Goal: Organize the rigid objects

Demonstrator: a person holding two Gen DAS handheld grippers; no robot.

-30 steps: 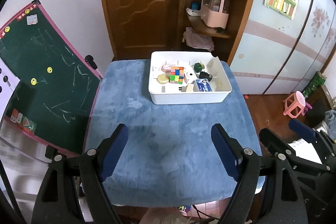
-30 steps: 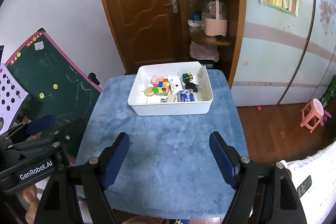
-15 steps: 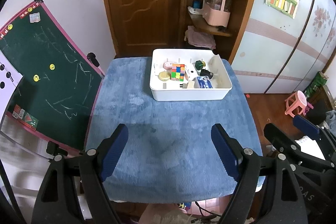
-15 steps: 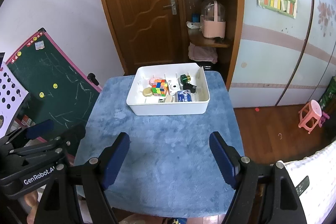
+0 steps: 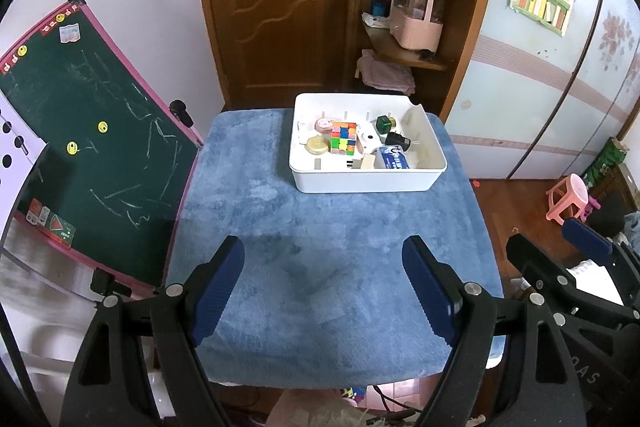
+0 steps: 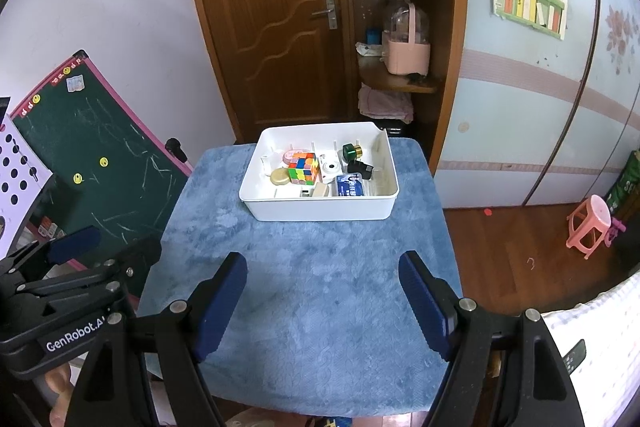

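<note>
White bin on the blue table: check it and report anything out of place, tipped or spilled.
Nothing has spilled. The white plastic bin sits flat at the far end of the blue plush table cover. Inside, the multicoloured puzzle cube, round yellow tin, green bottle and black charger lie jumbled together, unsorted.

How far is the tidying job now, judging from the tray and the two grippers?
It looks nearly or fully done. The small items, such as the colour cube and the green bottle, lie inside the white tray. In hand: nothing; the left gripper and right gripper are open and empty. Left: no loose item shows on the blue cloth.
</note>
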